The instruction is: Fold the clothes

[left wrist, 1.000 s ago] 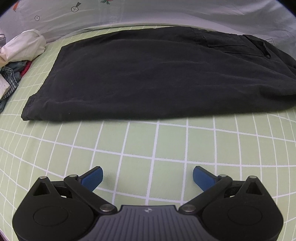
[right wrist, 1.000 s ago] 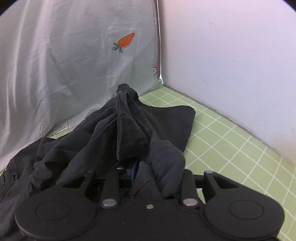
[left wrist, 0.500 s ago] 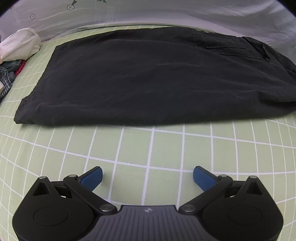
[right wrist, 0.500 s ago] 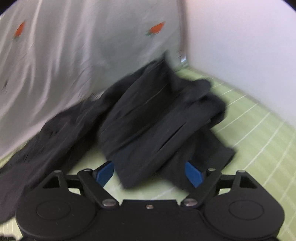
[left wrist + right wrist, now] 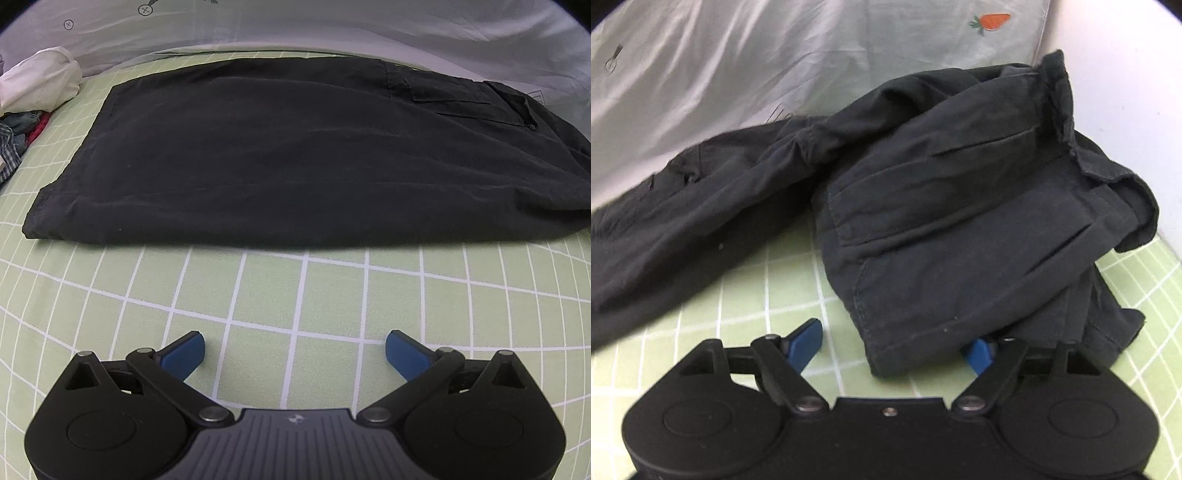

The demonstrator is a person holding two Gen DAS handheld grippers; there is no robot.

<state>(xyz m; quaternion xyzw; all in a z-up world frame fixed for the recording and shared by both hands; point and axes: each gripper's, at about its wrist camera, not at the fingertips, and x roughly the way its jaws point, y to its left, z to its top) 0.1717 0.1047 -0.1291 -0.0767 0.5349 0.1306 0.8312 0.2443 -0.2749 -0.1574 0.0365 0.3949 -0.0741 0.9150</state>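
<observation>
- While the fold is half made, black trousers point(image 5: 295, 155) lie on the green checked bed sheet point(image 5: 295, 295): leg end flat at 12 o'clock in the left view, waist end point(image 5: 960, 221) bunched at 1 o'clock in the right view.
- Left hand-held gripper point(image 5: 294, 350): jaws wide, empty, clear of the cloth.
- Right hand-held gripper point(image 5: 894, 345): jaws closing from wide; a hem corner sits between them, pads not pressing.
- Advice: catch all layers at that corner, lift low, carry the waist over toward the leg end, square the edges, then smooth.
- Nearby: clothes pile point(image 5: 33, 96) at 10 o'clock; carrot-print cloth point(image 5: 775, 74) behind.
</observation>
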